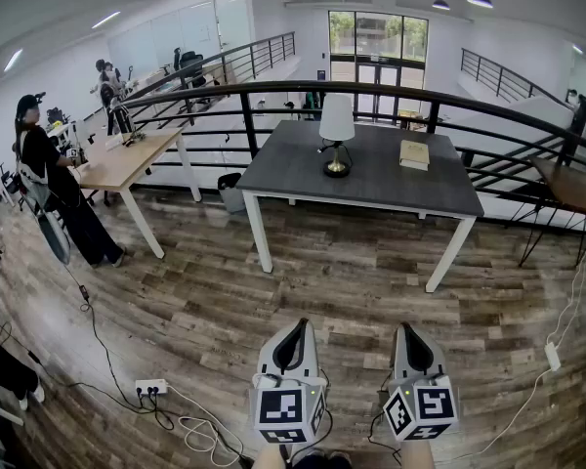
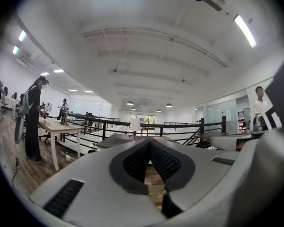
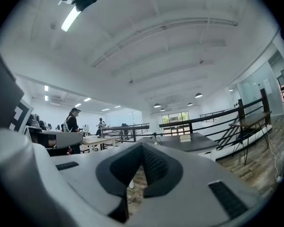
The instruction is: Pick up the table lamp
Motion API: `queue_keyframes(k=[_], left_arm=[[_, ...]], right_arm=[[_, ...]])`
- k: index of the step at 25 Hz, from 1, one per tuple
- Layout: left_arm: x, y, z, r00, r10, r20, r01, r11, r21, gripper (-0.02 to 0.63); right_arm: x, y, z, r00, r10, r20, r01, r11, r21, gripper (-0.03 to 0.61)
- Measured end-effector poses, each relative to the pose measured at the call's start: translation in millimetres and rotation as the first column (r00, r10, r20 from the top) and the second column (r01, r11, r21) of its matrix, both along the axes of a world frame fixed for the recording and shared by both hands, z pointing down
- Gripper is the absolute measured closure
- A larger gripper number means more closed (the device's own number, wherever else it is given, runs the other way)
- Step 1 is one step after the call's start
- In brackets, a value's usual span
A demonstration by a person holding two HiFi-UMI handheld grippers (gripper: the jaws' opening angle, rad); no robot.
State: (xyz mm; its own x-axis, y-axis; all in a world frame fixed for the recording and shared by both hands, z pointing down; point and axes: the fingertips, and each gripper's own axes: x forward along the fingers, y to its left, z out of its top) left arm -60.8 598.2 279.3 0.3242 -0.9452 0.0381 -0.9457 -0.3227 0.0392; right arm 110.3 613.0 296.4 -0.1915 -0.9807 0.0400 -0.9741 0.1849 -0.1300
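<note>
A table lamp (image 1: 336, 134) with a white shade and a brass base stands on the dark grey table (image 1: 293, 169), far ahead of me. In the left gripper view the lamp (image 2: 135, 126) shows small beyond the jaws. My left gripper (image 1: 297, 332) and right gripper (image 1: 411, 336) are held low over the wooden floor, side by side, well short of the table. Both point level towards it, jaws shut with nothing between them. In its own view the left gripper (image 2: 149, 142) is closed tip to tip, and so is the right gripper (image 3: 142, 145).
A book (image 1: 414, 153) lies on the table's right part. A black railing (image 1: 273, 91) runs behind the table. A light wooden desk (image 1: 127, 159) and a person (image 1: 54, 179) stand at the left. A power strip (image 1: 150, 387) and cables lie on the floor near my left.
</note>
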Motion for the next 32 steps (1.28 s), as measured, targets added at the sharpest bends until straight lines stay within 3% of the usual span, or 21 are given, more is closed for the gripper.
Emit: queue_keyframes(k=[16, 32], left_arm=[[3.0, -3.6, 1.3, 1.0, 0.006, -0.005, -0.006, 1.0, -0.001, 0.578], [12.3, -22.2, 11.2, 0.999, -0.04, -0.009, 0.04, 0.999, -0.02, 0.578]], right_arm=[[-2.6, -3.4, 5.1, 1.0, -0.019, 0.006, 0.019, 1.0, -0.014, 0.584], [16.2, -28.4, 16.7, 0.999, -0.036, 0.016, 0.037, 0.999, -0.032, 0.584]])
